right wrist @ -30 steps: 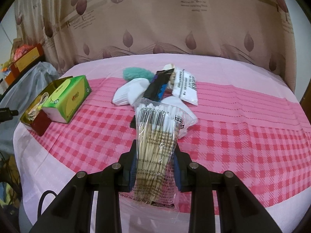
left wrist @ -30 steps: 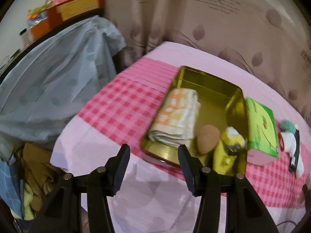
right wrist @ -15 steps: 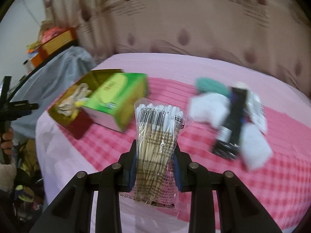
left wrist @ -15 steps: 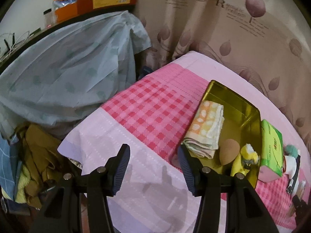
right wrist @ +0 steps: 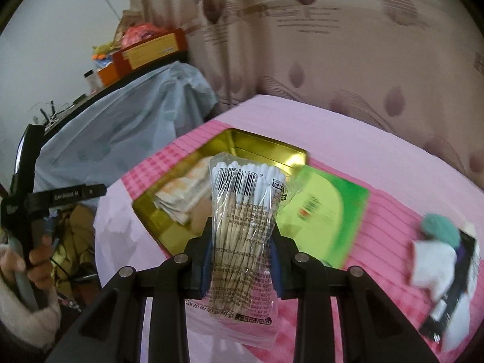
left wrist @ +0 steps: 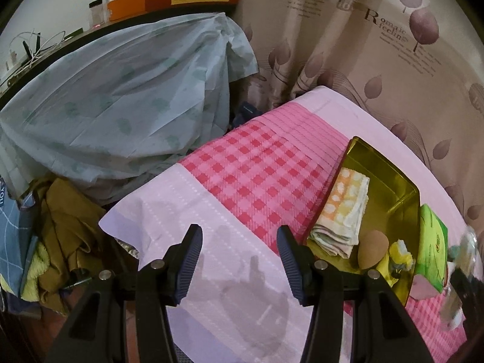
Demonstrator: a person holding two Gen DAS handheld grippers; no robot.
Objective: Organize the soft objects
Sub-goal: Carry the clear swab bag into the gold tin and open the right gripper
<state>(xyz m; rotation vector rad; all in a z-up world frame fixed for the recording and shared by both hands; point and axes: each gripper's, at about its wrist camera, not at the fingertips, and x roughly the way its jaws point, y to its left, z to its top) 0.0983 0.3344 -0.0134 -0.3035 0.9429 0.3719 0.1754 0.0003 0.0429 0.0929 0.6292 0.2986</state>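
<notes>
Tabletop [left wrist: 242,181] under a pink checked cloth, leaf-print curtain [right wrist: 332,60] behind, a covered shelf unit [left wrist: 121,90] off the near corner.

Right hand-held gripper [right wrist: 242,251] is clamped on a clear bag of cotton swabs [right wrist: 245,211], pads pinching it around mid-length. Cotton tips point up and away, the printed bottom seam hangs loose below the jaws. A mid-length grip makes sense: the sticks stay bundled and the bag doesn't fold over. The bag sits in the air in front of the gold tin tray [right wrist: 266,148], not in it yet.

The tray already carries a folded orange-and-yellow towel [left wrist: 345,211], a tan makeup sponge [left wrist: 372,248] and a yellow soft item [left wrist: 399,254] at the near end; its far half looks free, so my guess is the swabs go there. A green tissue pack [right wrist: 326,205] lies flush along the tray's side.

Left hand-held gripper [left wrist: 239,260] is wide open and empty over the bare cloth edge, short of the tray. It reads as parked out of the drop path, or ready to steady the tray.

More soft items to sort: a teal puff [right wrist: 441,230] and white pads [right wrist: 432,266], well apart from the tray. Blurred, so no details.
</notes>
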